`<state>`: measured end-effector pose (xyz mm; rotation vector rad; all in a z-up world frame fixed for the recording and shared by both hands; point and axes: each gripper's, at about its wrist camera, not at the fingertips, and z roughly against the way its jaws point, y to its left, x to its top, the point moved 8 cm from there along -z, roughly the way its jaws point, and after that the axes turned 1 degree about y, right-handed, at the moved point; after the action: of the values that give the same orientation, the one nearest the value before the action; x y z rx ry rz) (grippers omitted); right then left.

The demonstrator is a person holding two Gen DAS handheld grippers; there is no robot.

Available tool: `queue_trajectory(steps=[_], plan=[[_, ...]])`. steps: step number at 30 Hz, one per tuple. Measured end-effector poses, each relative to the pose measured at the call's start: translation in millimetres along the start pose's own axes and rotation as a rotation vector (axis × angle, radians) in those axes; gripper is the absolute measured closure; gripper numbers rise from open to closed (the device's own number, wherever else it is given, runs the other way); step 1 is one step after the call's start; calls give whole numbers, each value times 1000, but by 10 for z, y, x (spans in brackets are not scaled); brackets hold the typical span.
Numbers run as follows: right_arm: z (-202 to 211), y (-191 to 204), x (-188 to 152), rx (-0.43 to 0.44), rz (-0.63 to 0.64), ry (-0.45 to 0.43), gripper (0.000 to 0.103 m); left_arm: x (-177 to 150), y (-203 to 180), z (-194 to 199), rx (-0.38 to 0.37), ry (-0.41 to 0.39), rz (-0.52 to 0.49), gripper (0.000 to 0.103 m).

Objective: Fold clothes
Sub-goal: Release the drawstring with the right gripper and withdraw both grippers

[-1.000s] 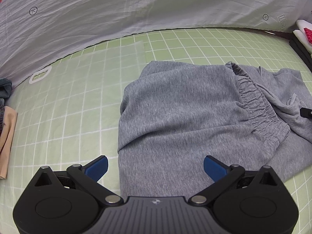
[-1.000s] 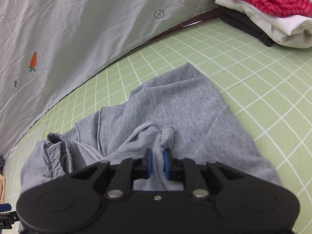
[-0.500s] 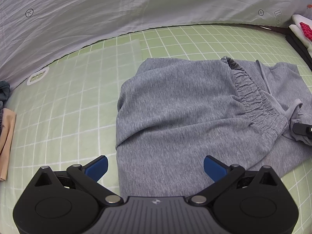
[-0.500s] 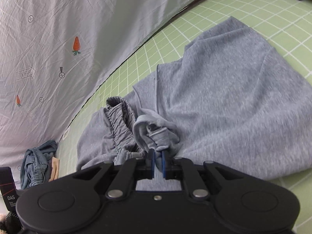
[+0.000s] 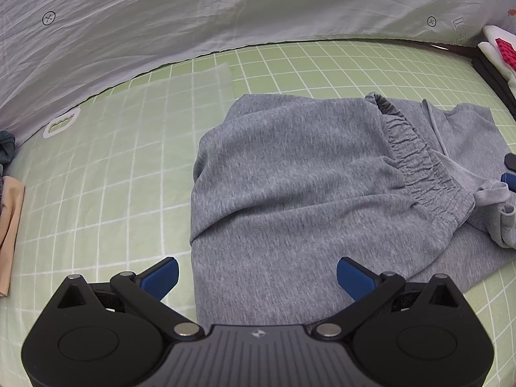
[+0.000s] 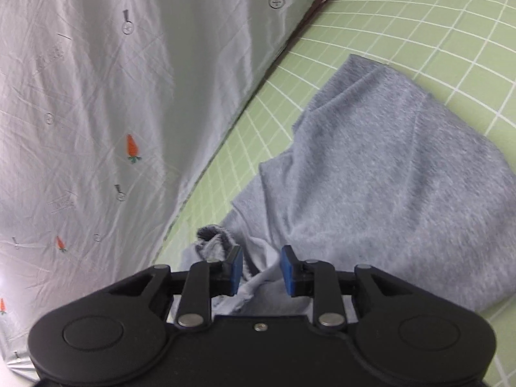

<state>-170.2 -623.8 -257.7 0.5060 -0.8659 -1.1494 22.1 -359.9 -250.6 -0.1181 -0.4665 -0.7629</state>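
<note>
Right tongs [image 6: 261,269] have rolled, now opening, hem loose between pads. Left tongs [image 5: 256,275] spread wide, empty. Grey sweatpants [image 5: 290,193] flat on green grid mat [image 5: 113,177], waistband pointing right, long axis left-right.

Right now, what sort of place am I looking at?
Probably a makeshift clothes-folding station: a green grid mat as worktop, a printed sheet hung behind it, grey sweatpants spread out, and folded clothes stacked at one corner.
</note>
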Motion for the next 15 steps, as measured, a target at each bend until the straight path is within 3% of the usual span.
queue_trajectory(steps=[4, 9, 13, 15], plan=[[-227, -23, -248, -95, 105, 107, 79, 6, 38, -1, 3, -1, 15, 0], [-320, 204, -510, -170, 338, 166, 78, 1, 169, -27, 14, 9, 77, 0], [-305, 144, -437, -152, 260, 162, 71, -31, 250, -47, 20, 21, 114, 0], [-277, 83, -384, -119, 173, 153, 60, -41, 284, -54, 22, 25, 127, 0]])
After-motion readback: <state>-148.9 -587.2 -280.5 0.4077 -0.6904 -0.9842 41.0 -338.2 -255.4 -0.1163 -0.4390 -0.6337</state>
